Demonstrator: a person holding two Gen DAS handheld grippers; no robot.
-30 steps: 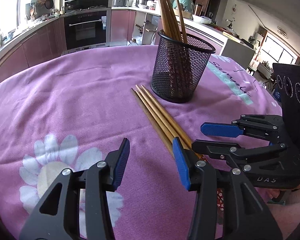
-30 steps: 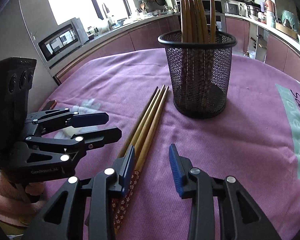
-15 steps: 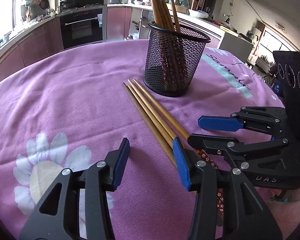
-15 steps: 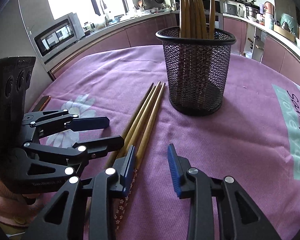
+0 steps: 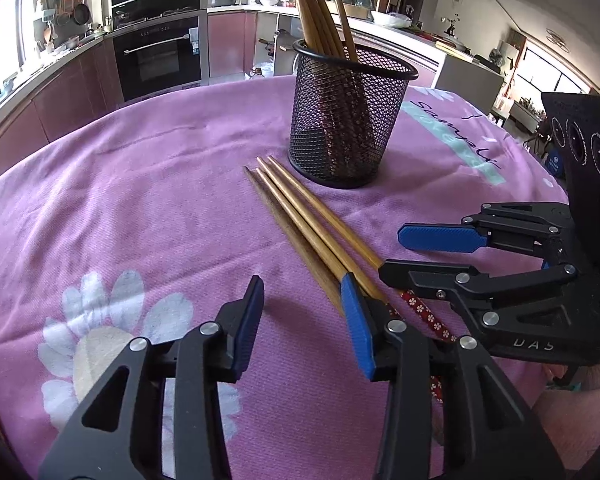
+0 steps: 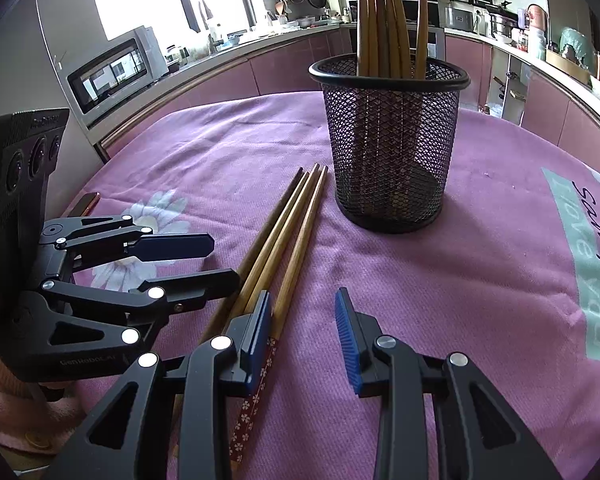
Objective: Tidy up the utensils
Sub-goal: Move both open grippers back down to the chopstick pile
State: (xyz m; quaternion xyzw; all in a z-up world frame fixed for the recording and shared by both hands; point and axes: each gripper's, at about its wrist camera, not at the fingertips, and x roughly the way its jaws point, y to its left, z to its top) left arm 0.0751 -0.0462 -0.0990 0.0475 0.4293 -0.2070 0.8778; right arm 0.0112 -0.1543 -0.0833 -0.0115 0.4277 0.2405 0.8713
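Three wooden chopsticks (image 5: 300, 216) (image 6: 286, 232) lie side by side on the purple cloth, tips toward a black mesh cup (image 5: 340, 120) (image 6: 392, 152) that holds several more upright. The red flowered ends of the loose chopsticks point at me. My left gripper (image 5: 302, 320) (image 6: 225, 262) hovers over their thick ends; its jaws are closing, with its right finger above the chopsticks and mostly bare cloth in the gap. My right gripper (image 6: 302, 332) (image 5: 392, 254) stands open beside it, its left finger over the same chopsticks and nothing between its pads.
The tablecloth (image 5: 140, 200) has a daisy print near me and a teal lettered band (image 6: 580, 260) to the right. A person's pink sleeve (image 5: 572, 380) shows behind the right gripper. Kitchen cabinets, an oven and a microwave stand beyond the table.
My left gripper's jaws have narrowed a little. Both grippers, the chopsticks and the cup sit about where they were.
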